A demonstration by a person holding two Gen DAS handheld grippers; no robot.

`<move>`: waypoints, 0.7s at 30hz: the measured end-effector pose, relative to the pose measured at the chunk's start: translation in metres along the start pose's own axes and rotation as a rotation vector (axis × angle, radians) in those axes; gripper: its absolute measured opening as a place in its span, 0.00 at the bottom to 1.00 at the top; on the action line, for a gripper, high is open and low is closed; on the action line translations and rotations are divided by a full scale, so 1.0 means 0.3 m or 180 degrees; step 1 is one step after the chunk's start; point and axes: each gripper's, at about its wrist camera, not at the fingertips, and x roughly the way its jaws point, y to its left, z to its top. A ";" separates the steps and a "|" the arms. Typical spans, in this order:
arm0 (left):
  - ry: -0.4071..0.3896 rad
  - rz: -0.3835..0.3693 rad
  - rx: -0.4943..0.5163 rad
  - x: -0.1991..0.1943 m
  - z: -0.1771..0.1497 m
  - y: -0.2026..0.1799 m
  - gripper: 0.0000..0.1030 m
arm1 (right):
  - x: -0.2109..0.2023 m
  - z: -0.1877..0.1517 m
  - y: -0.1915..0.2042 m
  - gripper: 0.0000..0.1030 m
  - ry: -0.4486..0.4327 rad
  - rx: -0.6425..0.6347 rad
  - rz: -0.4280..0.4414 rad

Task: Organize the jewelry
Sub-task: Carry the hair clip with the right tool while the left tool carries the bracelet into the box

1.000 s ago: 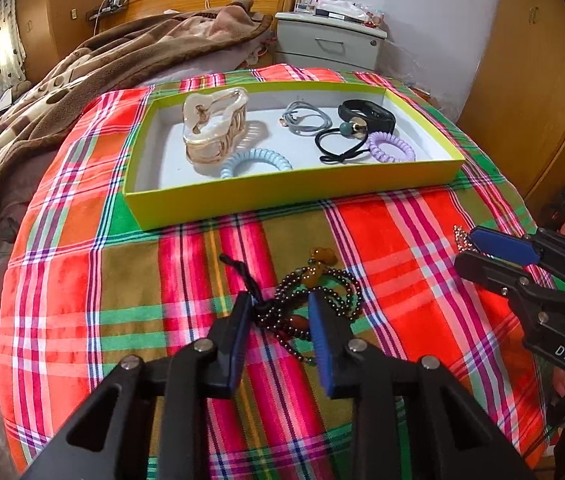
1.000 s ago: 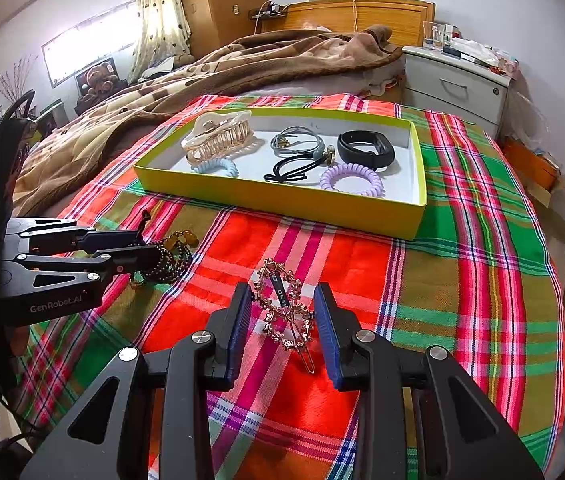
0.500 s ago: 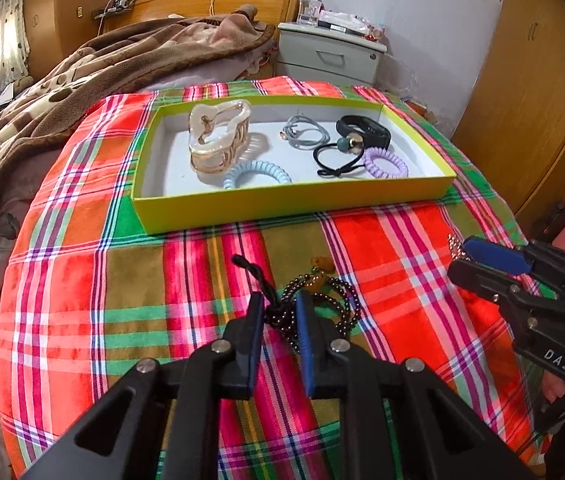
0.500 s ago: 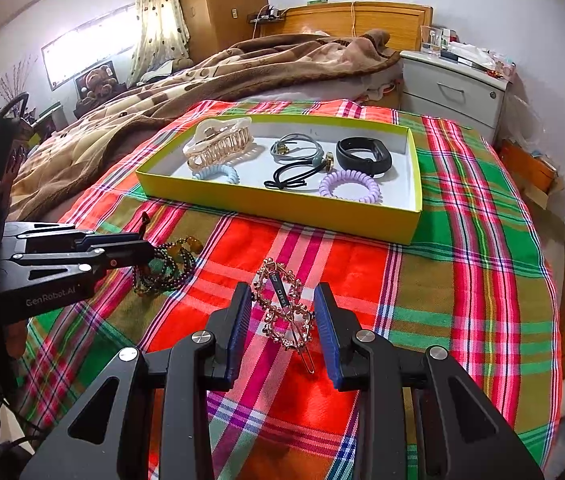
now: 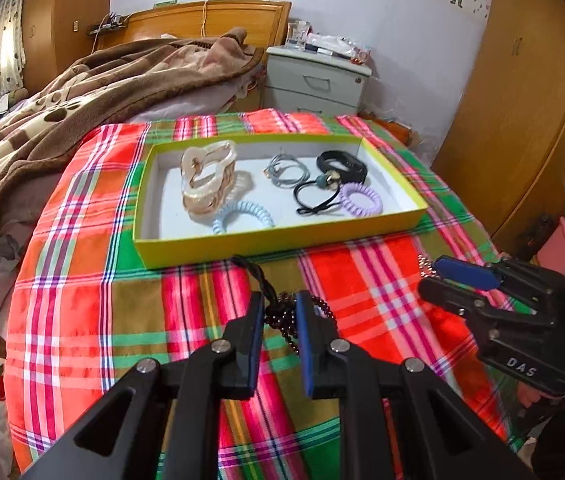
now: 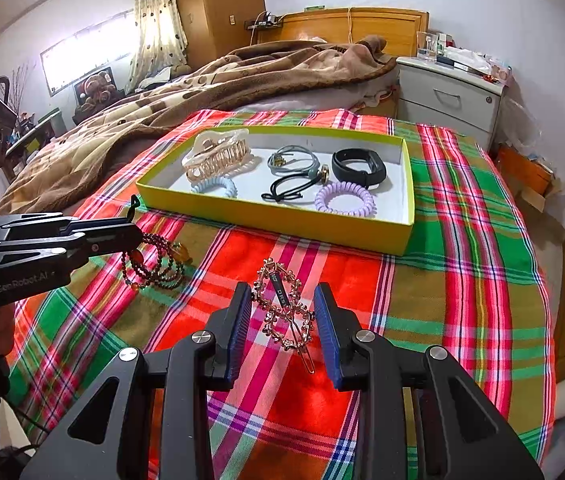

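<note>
The left gripper (image 5: 278,312) has its fingers pinched on the dark beaded bracelet (image 6: 154,264), whose loops dangle at the left of the right wrist view, seemingly clear of the plaid cloth (image 6: 462,280). To my eye the carry should go slow and high enough that the hanging beads pass over the near wall of the yellow tray (image 5: 266,246) at frame centre, then release over bare white floor near the blue coil tie (image 5: 242,216). The right gripper (image 6: 282,320) has its fingers spread either side of the gold hair clip (image 6: 284,312), not touching it, low centre of its view.
</note>
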 end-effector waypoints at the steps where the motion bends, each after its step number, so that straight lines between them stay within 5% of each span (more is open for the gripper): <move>1: -0.0012 -0.0032 -0.0003 -0.006 0.004 0.000 0.16 | -0.003 0.003 0.001 0.32 -0.0010 0.0001 0.0000; 21: -0.0157 -0.0370 -0.0030 0.010 0.253 0.017 0.16 | -0.044 0.157 -0.050 0.32 -0.0223 0.0118 -0.0068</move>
